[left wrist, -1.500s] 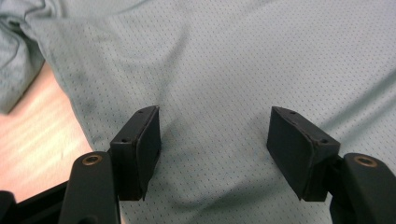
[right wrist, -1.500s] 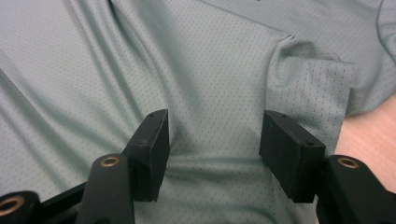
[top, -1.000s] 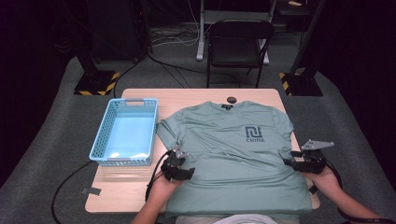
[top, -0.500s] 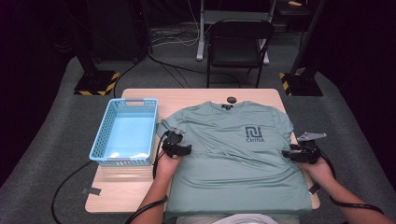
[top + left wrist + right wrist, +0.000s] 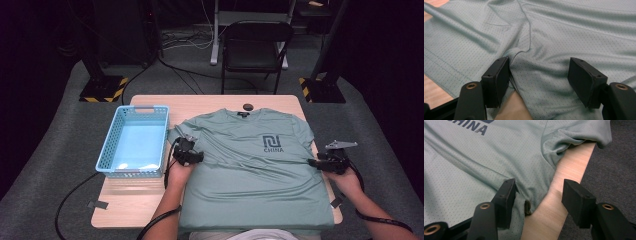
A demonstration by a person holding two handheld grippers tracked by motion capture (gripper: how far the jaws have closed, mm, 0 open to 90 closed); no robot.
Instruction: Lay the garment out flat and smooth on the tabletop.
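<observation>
Folding not begun: t-shirt (image 5: 250, 170) spread flat on surface (image 5: 135, 210). Left gripper (image 5: 537, 77) and right gripper (image 5: 537, 200) wide apart, straddling side seams, nothing pinched yet.

Left tongs (image 5: 192, 156): black body, black cable trailing. Blocky black jaws on arms with brass-coloured rivets. Right tongs (image 5: 314, 162): same build, grey three-cornered plate on top. Forearms bare, no sleeves.
</observation>
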